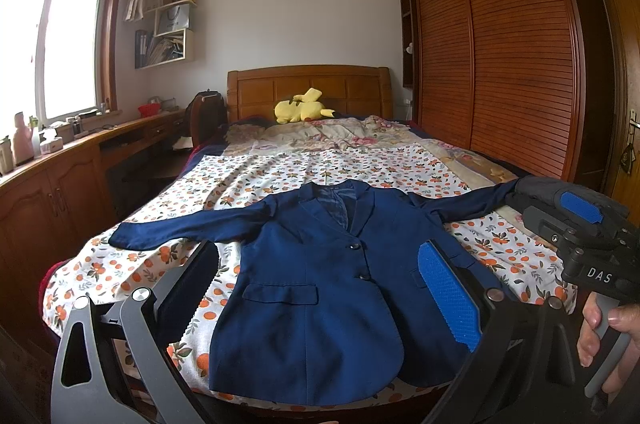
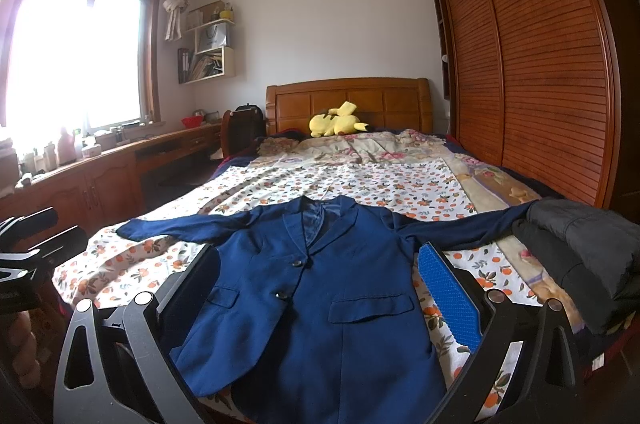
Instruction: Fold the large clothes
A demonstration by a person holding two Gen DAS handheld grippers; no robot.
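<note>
Blazer (image 1: 320, 288) flat, front up, buttoned, at foot edge of bed (image 1: 248, 180); sleeves spread toward both side edges, right cuff reaching dark folded clothes (image 2: 580, 256) at right edge. No fold made yet, by look; all folding left. Left gripper (image 1: 320, 304) and right gripper (image 2: 316, 308) wide apart, empty, hovering above hem.

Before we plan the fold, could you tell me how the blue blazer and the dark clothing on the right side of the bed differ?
The blue blazer lies spread flat, sleeves stretched out sideways; the dark clothing sits bunched in a thick stack. The blazer is bright navy, the stack black and grey. The blazer is in the middle of the bed, the stack at its right edge. Both rest on the floral cover.
</note>
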